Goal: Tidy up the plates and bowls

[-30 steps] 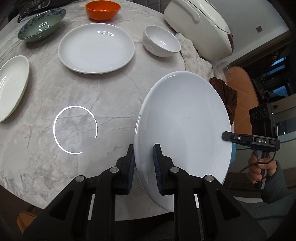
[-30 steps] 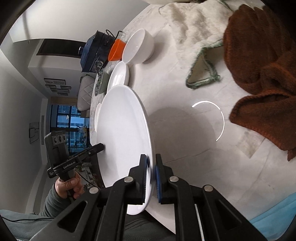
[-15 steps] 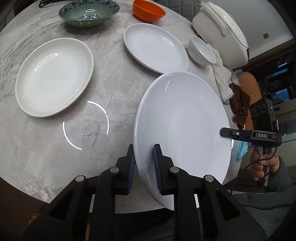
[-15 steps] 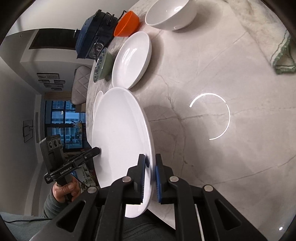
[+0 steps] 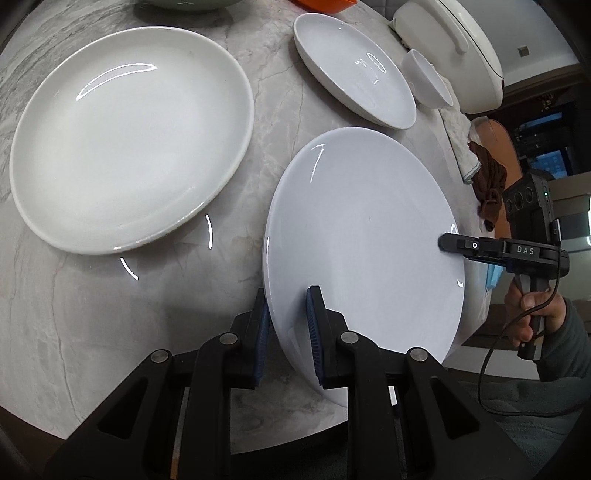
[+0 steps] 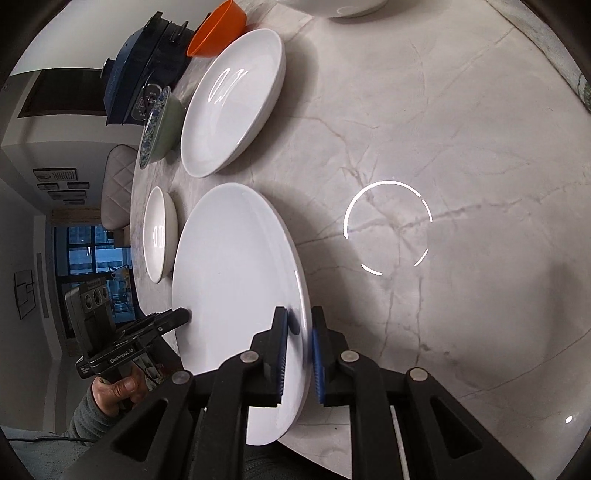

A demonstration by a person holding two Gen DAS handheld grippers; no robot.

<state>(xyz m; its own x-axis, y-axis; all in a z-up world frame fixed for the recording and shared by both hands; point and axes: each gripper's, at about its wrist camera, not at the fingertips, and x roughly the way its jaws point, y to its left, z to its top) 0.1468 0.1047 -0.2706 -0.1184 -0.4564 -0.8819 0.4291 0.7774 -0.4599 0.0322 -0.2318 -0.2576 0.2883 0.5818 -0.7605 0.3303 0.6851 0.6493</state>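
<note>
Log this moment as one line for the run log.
left tool: shut on plate | right tool: shut on plate | plate: held above table, tilted

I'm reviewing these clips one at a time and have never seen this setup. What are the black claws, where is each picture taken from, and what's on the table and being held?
There is no robot: a person holds a handheld two-finger gripper in each hand, each carrying a fisheye camera looking along its fingers. One picture comes from the left gripper, the other from the right gripper. Both are clamped on opposite rim edges of one large white plate, held above the marble table. On the table lie a second white plate, a third white plate, a small white bowl, an orange bowl and a green patterned bowl.
</note>
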